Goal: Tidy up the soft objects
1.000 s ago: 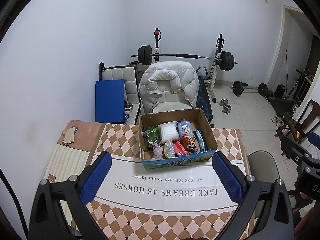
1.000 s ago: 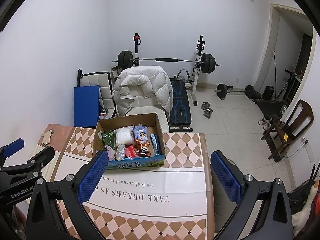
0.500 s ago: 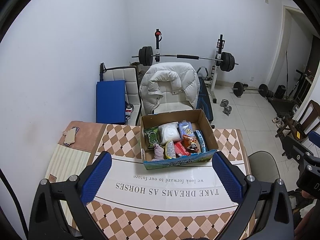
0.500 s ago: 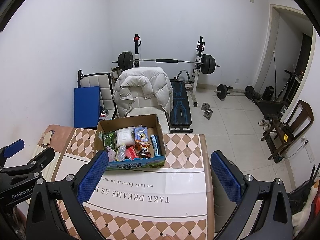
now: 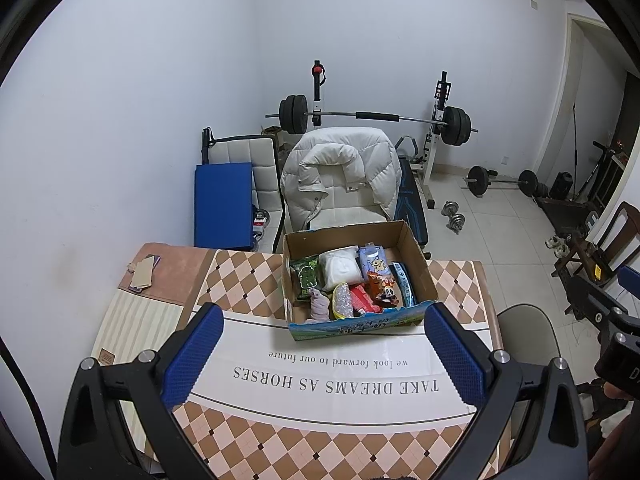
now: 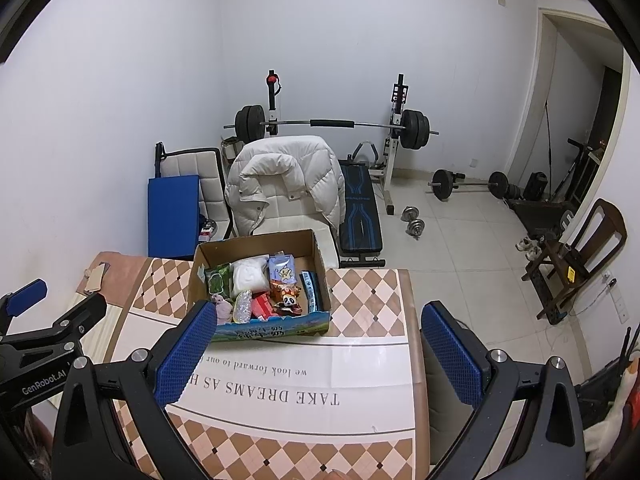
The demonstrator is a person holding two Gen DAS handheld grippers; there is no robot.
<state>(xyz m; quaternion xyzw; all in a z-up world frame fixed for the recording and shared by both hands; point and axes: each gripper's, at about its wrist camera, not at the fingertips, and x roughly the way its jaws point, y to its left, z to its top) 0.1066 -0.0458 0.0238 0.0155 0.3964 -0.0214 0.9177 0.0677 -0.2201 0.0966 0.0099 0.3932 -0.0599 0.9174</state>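
Both the left claw (image 5: 320,354) and the right claw (image 6: 318,350) hang released and empty above the worktop (image 5: 248,284), short of the cardboard box (image 5: 418,264). The soft objects (image 5: 340,272) lie packed inside that box, which sits at the worktop's far edge.

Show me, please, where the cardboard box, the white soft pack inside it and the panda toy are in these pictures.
cardboard box (image 5: 416,264), left wrist view, bare right inner wall.
white soft pack (image 5: 340,270), left wrist view, middle of its top face.
panda toy (image 6: 289,301), right wrist view, its face.
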